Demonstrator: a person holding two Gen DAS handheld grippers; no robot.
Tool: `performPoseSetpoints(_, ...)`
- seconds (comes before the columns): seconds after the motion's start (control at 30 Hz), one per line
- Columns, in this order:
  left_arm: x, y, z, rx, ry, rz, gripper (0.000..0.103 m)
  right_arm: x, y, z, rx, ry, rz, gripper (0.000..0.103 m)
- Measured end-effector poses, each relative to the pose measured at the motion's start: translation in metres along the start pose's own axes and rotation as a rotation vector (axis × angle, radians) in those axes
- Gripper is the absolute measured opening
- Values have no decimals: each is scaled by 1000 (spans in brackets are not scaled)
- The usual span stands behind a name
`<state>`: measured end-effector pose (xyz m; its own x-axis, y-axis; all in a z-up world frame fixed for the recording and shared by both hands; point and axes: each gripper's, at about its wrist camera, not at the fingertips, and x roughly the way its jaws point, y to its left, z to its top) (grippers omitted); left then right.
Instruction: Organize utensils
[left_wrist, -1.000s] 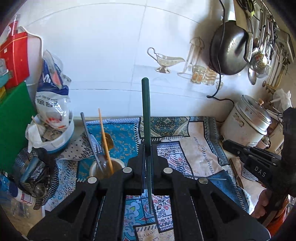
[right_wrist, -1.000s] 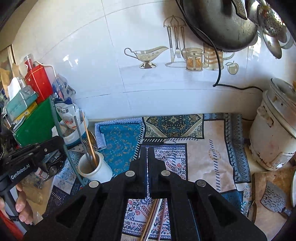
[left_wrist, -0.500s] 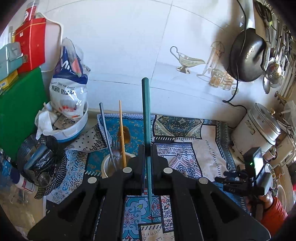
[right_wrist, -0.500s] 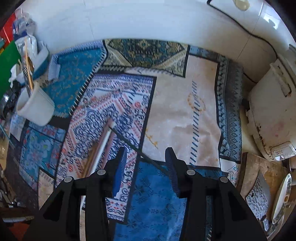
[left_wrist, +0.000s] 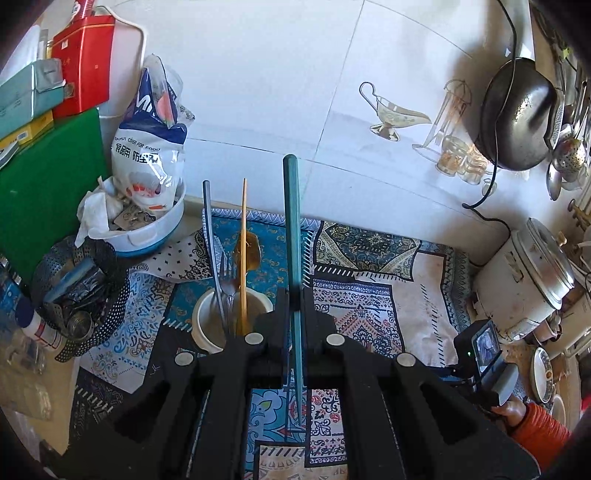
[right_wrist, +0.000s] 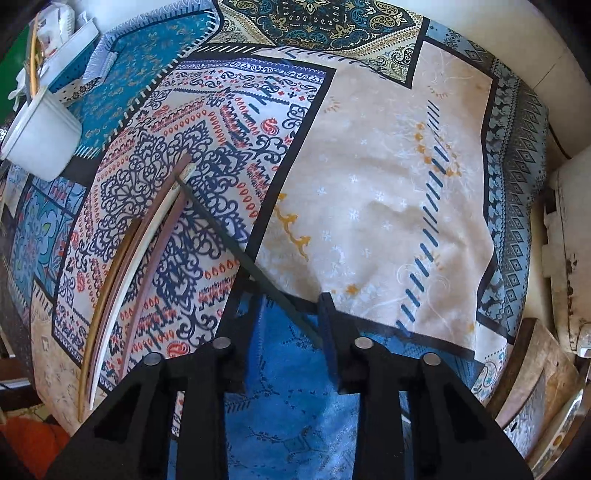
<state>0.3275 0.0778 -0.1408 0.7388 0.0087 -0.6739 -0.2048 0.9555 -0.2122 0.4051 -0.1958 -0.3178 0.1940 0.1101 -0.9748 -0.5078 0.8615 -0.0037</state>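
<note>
My left gripper (left_wrist: 294, 300) is shut on a teal chopstick (left_wrist: 291, 221) that sticks up out of its jaws. Just below and left of it stands a white cup (left_wrist: 207, 317) holding a fork (left_wrist: 212, 243), a spoon and a wooden chopstick (left_wrist: 243, 240). My right gripper (right_wrist: 286, 297) points steeply down at the patterned cloth (right_wrist: 388, 206). Its jaws are closing, still apart, and a thin dark chopstick (right_wrist: 236, 251) lies slantwise between the fingers. Several pale chopsticks (right_wrist: 122, 280) lie on the cloth to its left. The white cup (right_wrist: 40, 136) is at the far left.
A rice cooker (left_wrist: 528, 280) stands at the right, with a wok (left_wrist: 517, 114) hanging above it. A blue-and-white bowl with a bag (left_wrist: 144, 225) and a black perforated basket (left_wrist: 77, 295) crowd the left. A person's orange sleeve (left_wrist: 535, 435) holds the right tool. A wooden board (right_wrist: 535, 369) lies at the right.
My right gripper tipped from looking at the wall to facing the cloth, sank toward it, opened, and now narrows around the dark chopstick. The left gripper rolled slightly, still gripping the teal chopstick.
</note>
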Motion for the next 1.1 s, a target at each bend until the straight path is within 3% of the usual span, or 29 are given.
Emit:
performPoseSetpoints(0.27,-6,-5,2,-8,-17,21,3,0,10,12,23,-1,30,5)
performPoseSetpoints(0.47,-13,-3,4,-10,-34,32,3,-19,10,16,72,-63,75,5)
performPoseSetpoints(0.73,-21,4,14,-6,-67,41,3,-77,9,16,131,-237,112,5)
performPoseSetpoints(1.1,-31,22,35,17,-137,50,3,-158,69,46,85,-513,149,5)
